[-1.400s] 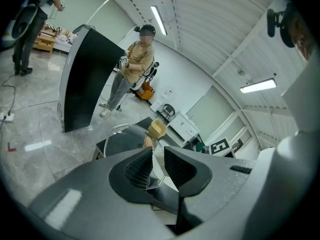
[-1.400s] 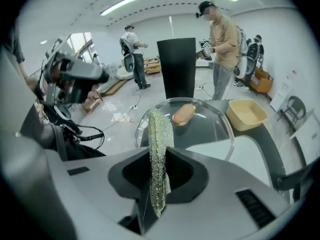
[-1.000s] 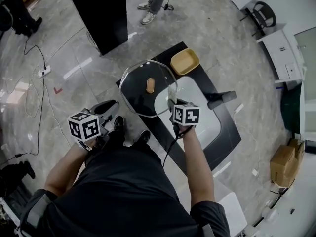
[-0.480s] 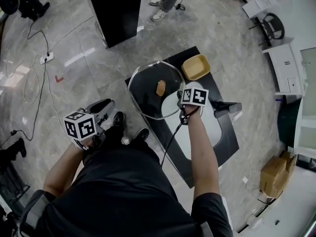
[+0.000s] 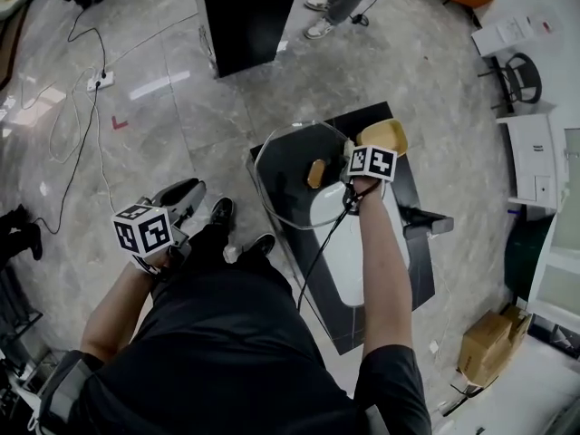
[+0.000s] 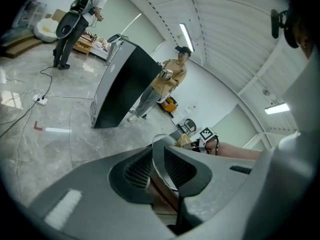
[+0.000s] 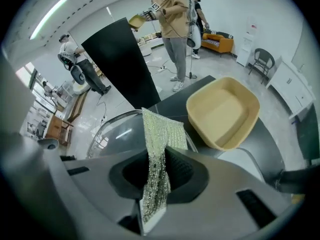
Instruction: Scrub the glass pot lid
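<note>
Beside the lid (image 5: 285, 179), right gripper (image 7: 156, 174) and cloth (image 7: 162, 134) have neared the tray (image 7: 222, 111).

From the head we look steeply down on the worktop (image 5: 419, 265). The left hand-held gripper (image 6: 158, 156) view sits low, facing across the floor. The right hand-held gripper (image 7: 159, 160) view looks close-up past its scrub cloth (image 7: 160, 131). All three share the glass pot lid (image 5: 285, 179) (and the black panel (image 5: 245, 16)).

Glossy grey marble floor (image 5: 154, 143), tall black panel (image 5: 245, 12), white desk (image 5: 533, 161), cardboard box (image 5: 487, 344), ceiling strip lights (image 6: 186, 36).
</note>
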Demonstrator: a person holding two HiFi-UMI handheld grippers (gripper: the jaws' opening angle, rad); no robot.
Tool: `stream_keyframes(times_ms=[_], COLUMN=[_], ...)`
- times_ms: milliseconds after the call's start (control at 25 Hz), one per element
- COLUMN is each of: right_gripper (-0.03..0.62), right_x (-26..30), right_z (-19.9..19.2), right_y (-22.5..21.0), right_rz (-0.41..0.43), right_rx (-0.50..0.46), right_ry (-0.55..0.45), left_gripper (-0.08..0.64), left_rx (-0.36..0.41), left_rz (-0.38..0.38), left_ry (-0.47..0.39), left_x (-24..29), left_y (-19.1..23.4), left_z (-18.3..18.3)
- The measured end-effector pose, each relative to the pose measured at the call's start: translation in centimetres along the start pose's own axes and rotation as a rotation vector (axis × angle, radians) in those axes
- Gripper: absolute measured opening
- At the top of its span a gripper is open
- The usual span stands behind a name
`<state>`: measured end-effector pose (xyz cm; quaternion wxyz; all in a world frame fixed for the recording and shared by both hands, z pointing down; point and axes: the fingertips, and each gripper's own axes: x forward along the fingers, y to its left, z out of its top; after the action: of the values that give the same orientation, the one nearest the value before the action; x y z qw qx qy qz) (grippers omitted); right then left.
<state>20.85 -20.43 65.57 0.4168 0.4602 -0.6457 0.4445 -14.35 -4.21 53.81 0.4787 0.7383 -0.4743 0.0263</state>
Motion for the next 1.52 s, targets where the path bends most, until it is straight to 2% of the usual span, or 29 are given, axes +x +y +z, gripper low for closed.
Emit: stream_keyframes(times_ms=[160,400,560,760,960,1240,1400,1520], right_gripper=[0.066,0.066,0.066,0.066,0.066,0.066,0.066,0.066], right_x=[0.7,1.4,1.8,2.4,2.9,2.7,2.3,2.0], right_z=[1.7,3.5,4.1,4.0,3.0,-1.5,-3.1,-4.2], right_y=[1.7,4.2,6.8,11.5,15.6,20.3,21.4,22.4], right_rz=[-0.025,-0.035,-0.015,0.043,0.066,0.165,0.158,0.170], right_rx=[-0.122,-0.230,-0.328,-0.510,-0.679,-0.879,-1.006,-1.028], right_ry=[0.016,0.029,0.043,0.064,0.092,0.161,0.144,0.091], left_gripper=[0.074,0.074,0.074,0.074,0.074,0.074,0.074,0.074], left_rx=[-0.022,-0.040,-0.046,-0.047,-0.053,-0.047,-0.023,0.003], left_rz=[0.029,0.039,0.042,0.046,0.050,0.048,0.037,0.022], left_ry=[-0.008,-0.018,-0.024,-0.027,-0.030,-0.031,-0.020,-0.001], left_x=[-0.6,-0.8,-0.8,-0.8,-1.2,-1.3,-1.1,-0.6], left_y=[0.9,1.0,1.1,1.1,1.4,1.0,0.2,-0.6], left_z=[-0.1,-0.3,0.0,-0.1,-0.2,-0.3,-0.3,-0.3])
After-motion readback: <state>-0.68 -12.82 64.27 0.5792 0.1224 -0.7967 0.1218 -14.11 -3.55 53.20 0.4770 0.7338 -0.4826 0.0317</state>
